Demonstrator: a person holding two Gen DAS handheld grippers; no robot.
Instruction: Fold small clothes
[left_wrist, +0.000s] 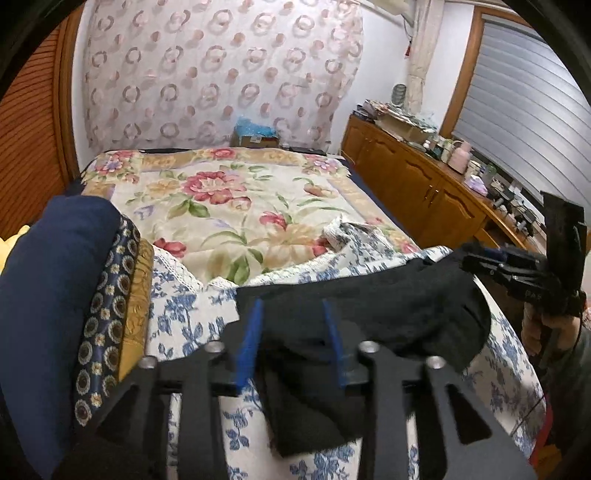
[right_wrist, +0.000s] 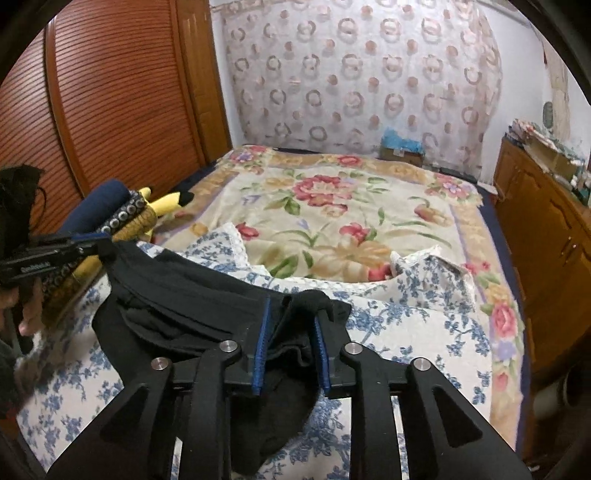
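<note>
A small black garment (left_wrist: 369, 306) hangs stretched between my two grippers above a blue-and-white floral cloth (left_wrist: 192, 317) on the bed. My left gripper (left_wrist: 293, 328) has its blue-padded fingers around the garment's left edge, with cloth bunched between them. My right gripper (right_wrist: 291, 325) grips the opposite edge (right_wrist: 295, 306) the same way. In the left wrist view the right gripper (left_wrist: 476, 258) shows at the far right, pinching the garment's corner. In the right wrist view the left gripper (right_wrist: 92, 245) shows at the far left, pinching the other corner.
A floral quilt (left_wrist: 229, 199) covers the bed beyond. Stacked dark blue and patterned pillows (left_wrist: 55, 295) lie at the left, with a yellow plush toy (right_wrist: 166, 203) behind them. A wooden cabinet (left_wrist: 424, 192) with clutter runs along the right. A wooden slatted wardrobe (right_wrist: 118, 96) stands at the left.
</note>
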